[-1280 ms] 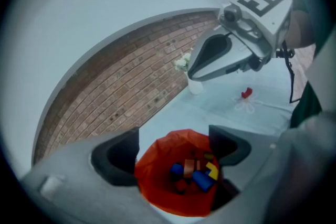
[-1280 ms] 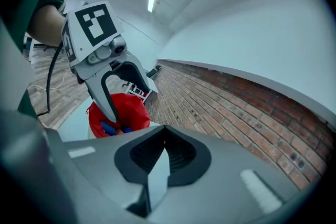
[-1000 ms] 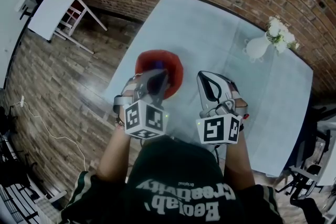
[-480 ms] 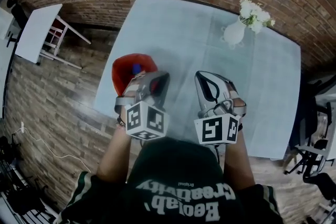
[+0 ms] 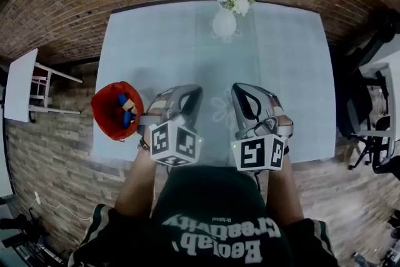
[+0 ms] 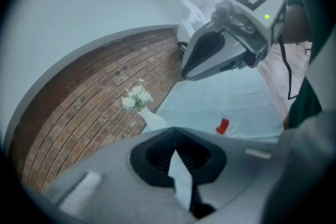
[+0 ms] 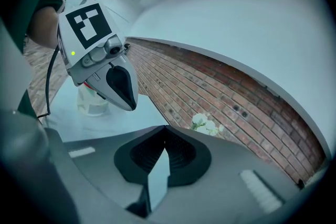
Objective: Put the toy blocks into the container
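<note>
Both pressed together, nothing pinched: left tool (image 5: 187, 94) and right tool (image 5: 245, 95), side by side over table (image 5: 281, 59). Red container (image 5: 100, 103) at table's left edge, just left of left tool, toy blocks (image 5: 123, 112) inside. Nearer to left tool. No loose blocks seen.

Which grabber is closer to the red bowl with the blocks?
The left gripper: the red bowl sits just beside it, while the right gripper is on the side away from the bowl.
</note>
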Demonstrator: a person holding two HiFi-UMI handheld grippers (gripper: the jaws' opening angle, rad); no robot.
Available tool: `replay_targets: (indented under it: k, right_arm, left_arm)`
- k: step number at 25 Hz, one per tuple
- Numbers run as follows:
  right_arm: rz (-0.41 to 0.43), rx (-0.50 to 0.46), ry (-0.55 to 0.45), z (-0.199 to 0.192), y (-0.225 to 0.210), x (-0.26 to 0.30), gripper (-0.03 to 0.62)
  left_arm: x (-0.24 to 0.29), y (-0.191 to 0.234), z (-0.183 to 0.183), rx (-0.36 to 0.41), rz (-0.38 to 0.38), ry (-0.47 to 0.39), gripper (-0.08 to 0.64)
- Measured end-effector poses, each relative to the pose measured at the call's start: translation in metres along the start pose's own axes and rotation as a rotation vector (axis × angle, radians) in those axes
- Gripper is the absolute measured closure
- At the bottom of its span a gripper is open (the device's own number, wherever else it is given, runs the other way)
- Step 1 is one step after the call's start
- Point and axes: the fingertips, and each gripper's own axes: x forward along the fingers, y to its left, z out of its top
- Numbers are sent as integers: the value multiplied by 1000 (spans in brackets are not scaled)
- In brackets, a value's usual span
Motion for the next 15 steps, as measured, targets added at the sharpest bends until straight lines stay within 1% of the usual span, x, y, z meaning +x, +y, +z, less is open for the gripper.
replay_targets:
  k: [5,11,13,15]
  right_arm:
    - [-29,32,37,-39,-24,-18,586]
    - [-30,55,60,-67,-33,-29,586]
    - [-32,63,73,-77,-36,-33,586]
    - [-36,72,88,-88,-39,-38,586]
  left_arm:
    - [31,-24,32,34,-50,-14,557]
    - [53,-45,48,70,-102,-20,557]
    - [65,-58,48,95,-152,-23,557]
    - [80,-80,43,140,-245,-4,555]
